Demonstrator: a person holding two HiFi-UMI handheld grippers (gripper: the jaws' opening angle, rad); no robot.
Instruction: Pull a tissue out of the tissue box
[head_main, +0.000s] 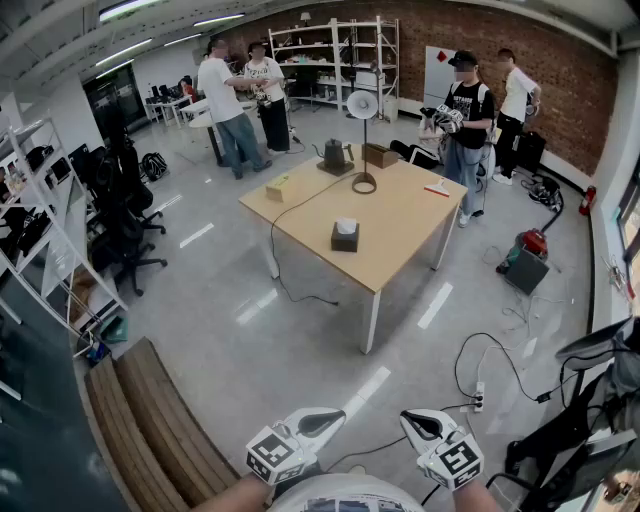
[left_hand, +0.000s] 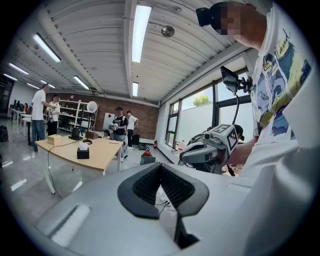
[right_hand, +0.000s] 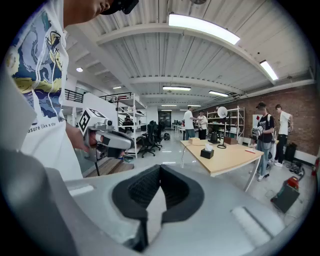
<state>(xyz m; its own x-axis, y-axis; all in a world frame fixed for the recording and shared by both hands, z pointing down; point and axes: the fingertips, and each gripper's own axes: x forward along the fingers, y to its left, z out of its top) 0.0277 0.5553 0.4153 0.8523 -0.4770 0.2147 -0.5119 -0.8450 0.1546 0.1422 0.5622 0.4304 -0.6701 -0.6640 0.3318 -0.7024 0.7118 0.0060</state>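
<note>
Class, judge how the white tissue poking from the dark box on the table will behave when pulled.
The tissue is probably floppy and light, a small white tuft. The small tissue box stands free on the table, so it may slide or lift with it.

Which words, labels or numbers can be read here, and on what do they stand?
"sunrise like a stu": shirt, cut off; first word unsure.
Left cube, right cube: square patterns, no words.
Red sign on whiteboard: too small to read.

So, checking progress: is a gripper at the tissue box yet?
No, the box sits on the table, far from the left gripper and right gripper.
</note>
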